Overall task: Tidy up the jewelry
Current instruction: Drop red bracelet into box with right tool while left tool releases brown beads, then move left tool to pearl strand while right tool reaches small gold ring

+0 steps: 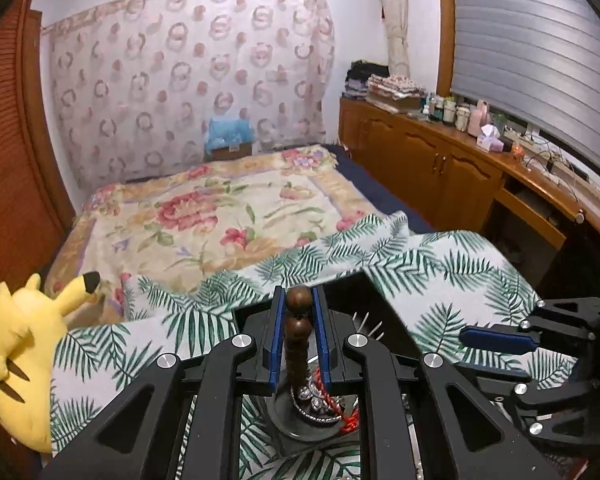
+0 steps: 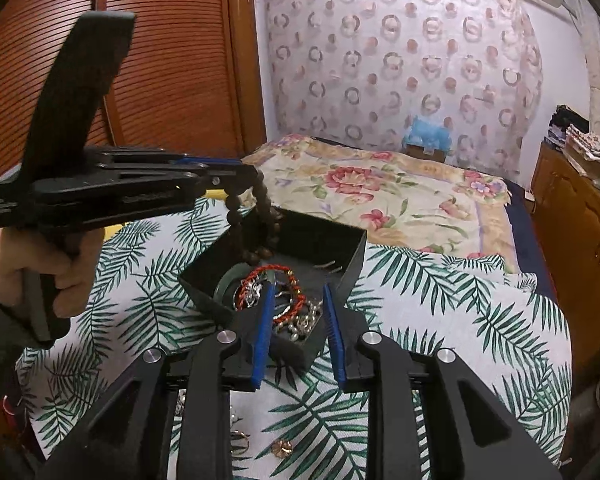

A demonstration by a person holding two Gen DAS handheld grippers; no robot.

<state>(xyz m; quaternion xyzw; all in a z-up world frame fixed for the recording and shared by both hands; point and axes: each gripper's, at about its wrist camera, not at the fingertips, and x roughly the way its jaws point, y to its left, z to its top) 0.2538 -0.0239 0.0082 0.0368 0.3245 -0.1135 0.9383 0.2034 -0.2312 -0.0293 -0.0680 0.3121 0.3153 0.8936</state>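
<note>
My left gripper (image 1: 298, 304) is shut on a brown wooden bead bracelet (image 1: 298, 334) and holds it above the open black jewelry box (image 2: 332, 240). In the right wrist view the left gripper (image 2: 244, 172) is at upper left, and the bracelet (image 2: 256, 224) hangs from it as a loop into the box. The box holds a red cord bracelet (image 2: 290, 292), a green bangle (image 2: 230, 280), pearls and silver pieces. My right gripper (image 2: 296, 312) is open and empty over the box's near edge. It also shows in the left wrist view (image 1: 500, 340).
The box sits on a palm-leaf cloth (image 2: 440, 320) on a bed. Loose gold jewelry pieces (image 2: 282, 448) lie on the cloth near me. A yellow plush toy (image 1: 24, 356) lies at left. A wooden cabinet (image 1: 440, 168) stands at right, a wardrobe at left.
</note>
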